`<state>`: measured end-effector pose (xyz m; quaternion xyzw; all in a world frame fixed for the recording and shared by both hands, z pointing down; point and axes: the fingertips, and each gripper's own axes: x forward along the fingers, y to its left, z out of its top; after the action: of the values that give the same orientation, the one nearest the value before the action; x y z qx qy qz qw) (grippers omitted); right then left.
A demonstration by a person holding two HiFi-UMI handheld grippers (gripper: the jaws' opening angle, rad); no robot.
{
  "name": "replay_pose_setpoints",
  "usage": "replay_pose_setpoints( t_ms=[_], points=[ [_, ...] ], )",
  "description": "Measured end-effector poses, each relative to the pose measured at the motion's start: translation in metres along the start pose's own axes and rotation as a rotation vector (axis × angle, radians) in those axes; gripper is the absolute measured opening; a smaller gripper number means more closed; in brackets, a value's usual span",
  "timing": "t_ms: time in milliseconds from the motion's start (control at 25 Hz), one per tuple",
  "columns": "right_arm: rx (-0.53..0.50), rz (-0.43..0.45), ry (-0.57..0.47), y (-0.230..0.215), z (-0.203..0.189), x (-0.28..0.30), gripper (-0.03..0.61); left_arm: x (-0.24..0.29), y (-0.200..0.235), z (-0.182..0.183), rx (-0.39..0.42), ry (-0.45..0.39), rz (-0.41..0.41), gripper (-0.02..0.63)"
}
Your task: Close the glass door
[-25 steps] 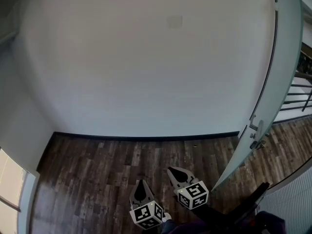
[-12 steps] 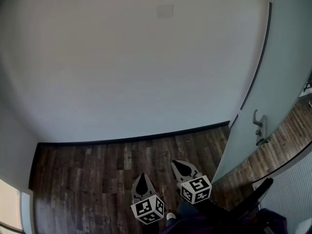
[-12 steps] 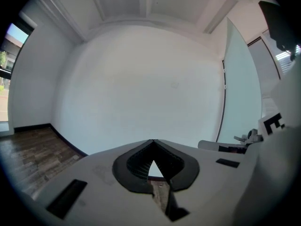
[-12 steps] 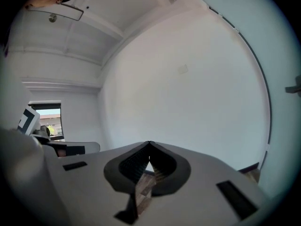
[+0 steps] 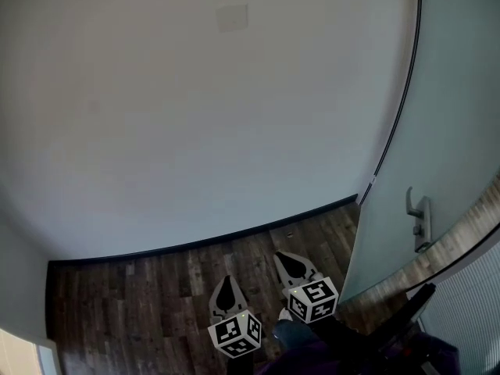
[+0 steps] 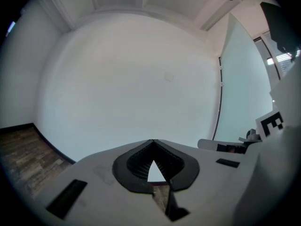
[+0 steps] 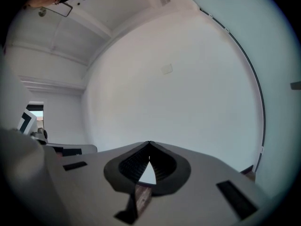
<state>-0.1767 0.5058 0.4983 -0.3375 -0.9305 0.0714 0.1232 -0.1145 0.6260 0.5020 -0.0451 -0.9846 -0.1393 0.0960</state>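
Note:
The frosted glass door (image 5: 445, 131) stands open at the right of the head view, with its metal handle (image 5: 418, 217) on the face turned toward me. My left gripper (image 5: 227, 281) hovers low over the wood floor, shut and empty. My right gripper (image 5: 283, 258) is beside it, also shut with nothing in it, a short way left of the door's lower edge. In the left gripper view the left gripper (image 6: 151, 140) points at the white wall, with the door (image 6: 240, 88) to its right. In the right gripper view the right gripper (image 7: 149, 143) faces the same wall, with the door (image 7: 282, 126) at the far right.
A plain white wall (image 5: 195, 116) with a dark baseboard (image 5: 203, 244) fills most of the head view. A small blank plate (image 5: 232, 17) sits high on it. Dark wood flooring (image 5: 141, 303) runs under the grippers. A ribbed white panel (image 5: 469, 319) shows at the bottom right.
The view has swung toward the door, which now fills more of the right side. The railing beyond it has left the view. Both grippers stay shut, side by side.

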Motion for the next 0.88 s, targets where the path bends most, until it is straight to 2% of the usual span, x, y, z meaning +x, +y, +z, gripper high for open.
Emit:
replay_pose_setpoints(
  t_ms=[120,360,640,800,880],
  points=[
    [0.003,-0.041,-0.014,-0.034,0.022,0.029,-0.003,0.052,-0.017,0.020,0.027,-0.005,-0.051,0.000],
    [0.028,-0.206,-0.072,-0.137,0.065,0.053,-0.003,0.147,-0.092,0.039,0.073,0.000,-0.245,0.000],
    [0.006,-0.425,-0.084,-0.223,0.072,0.028,-0.003,0.212,-0.182,0.021,0.108,0.071,-0.480,0.000],
    [0.005,-0.566,-0.122,-0.263,0.079,-0.005,-0.003,0.224,-0.244,0.014,0.198,0.068,-0.656,0.000],
    [0.013,-0.654,-0.131,-0.281,0.078,-0.027,-0.003,0.227,-0.274,0.006,0.213,0.089,-0.752,0.000]
  ],
)
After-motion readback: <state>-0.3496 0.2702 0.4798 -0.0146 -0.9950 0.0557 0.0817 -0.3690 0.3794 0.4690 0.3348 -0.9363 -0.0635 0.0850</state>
